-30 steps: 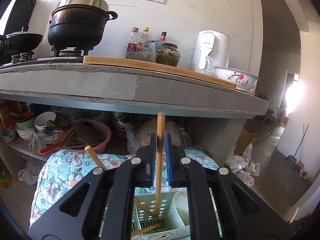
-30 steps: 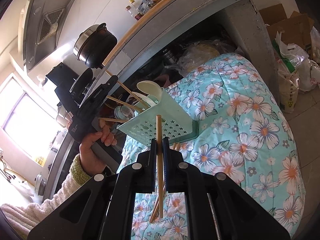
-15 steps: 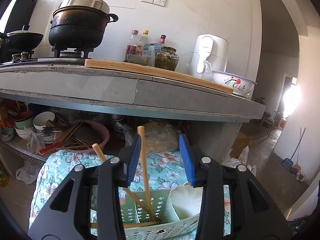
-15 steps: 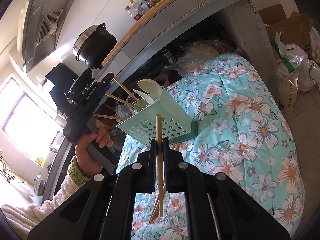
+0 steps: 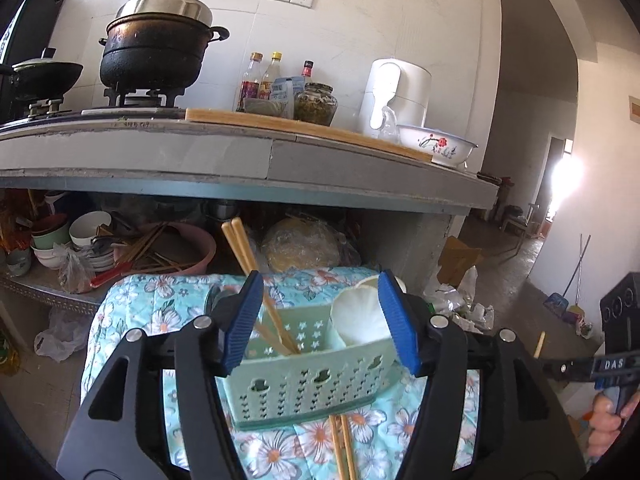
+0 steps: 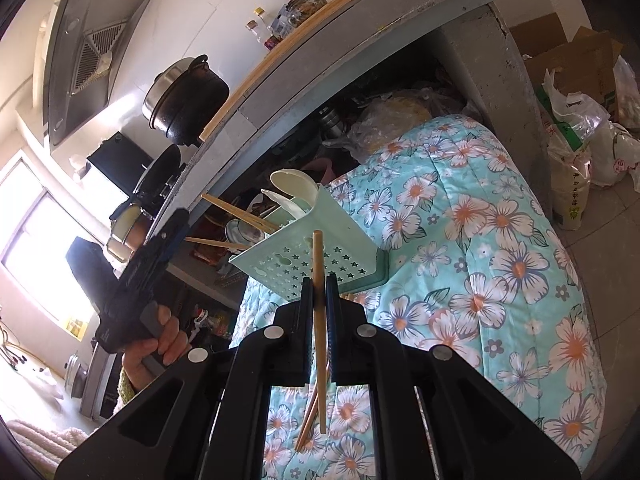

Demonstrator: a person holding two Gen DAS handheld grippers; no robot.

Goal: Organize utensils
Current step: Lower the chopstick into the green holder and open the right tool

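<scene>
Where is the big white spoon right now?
The white spoon stands in the right compartment of the green basket on the flowery quilt in the left wrist view, beside the chopsticks leaning in the compartment to its left.

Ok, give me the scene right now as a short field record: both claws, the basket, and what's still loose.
left claw: open, jaws have just been opening, nothing gripped; chopsticks in the basket show between the jaws
right claw: shut on one chopstick, held upright
basket: pale green, on the floral quilt
in basket: chopsticks leaning in one section, white spoons in another
loose: chopsticks on the quilt in front of the basket
</scene>
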